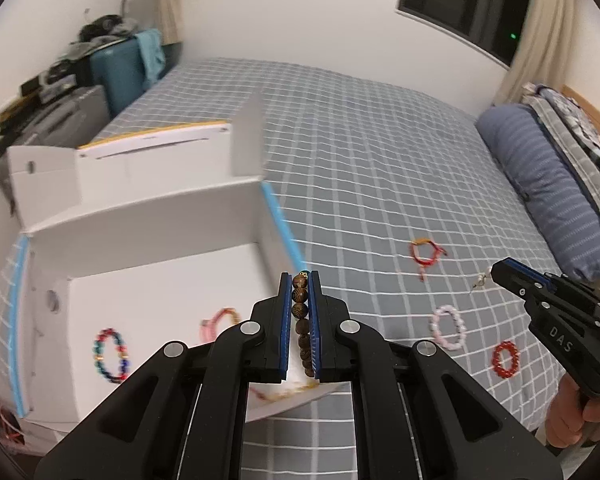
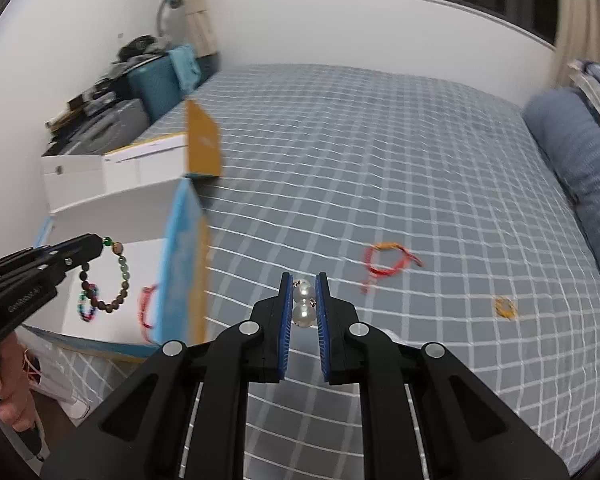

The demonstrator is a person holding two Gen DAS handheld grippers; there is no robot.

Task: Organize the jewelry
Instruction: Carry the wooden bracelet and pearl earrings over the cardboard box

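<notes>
Closest in, left gripper (image 1: 300,280) clamped on a brown wooden-bead bracelet (image 1: 301,322), beads stacked between the blue pads (image 1: 286,320); from the right wrist view the loop (image 2: 112,280) dangles free below the tips, over the open white box (image 1: 156,276). Judged step: lowering and dropping this bracelet inside. Best done by carrying the tips a little toward 10 o'clock, past the blue-edged wall (image 1: 282,224) at 12, so the hanging loop clears the rim before release. Aim for bare floor between the multicolor bead bracelet (image 1: 110,354) at 9 o'clock and the pink bracelet (image 1: 220,318) at 10, to avoid tangling. Lower until the loop rests, then part the jaws slowly; beads may roll.

Right gripper (image 2: 304,280) pinched on a pair of pearl earrings (image 2: 304,304), held above the checked bedspread (image 2: 380,160). Keep that grip steady and level; small pieces slip easily.

Farther out on the bedspread in the left view: light pink bead bracelet (image 1: 448,326) at 3 o'clock, red bead bracelet (image 1: 505,358) beyond it, red string bracelet (image 1: 426,254) at 2. A small yellow piece (image 2: 505,307) shows only in the right view, too blurred to identify.
</notes>
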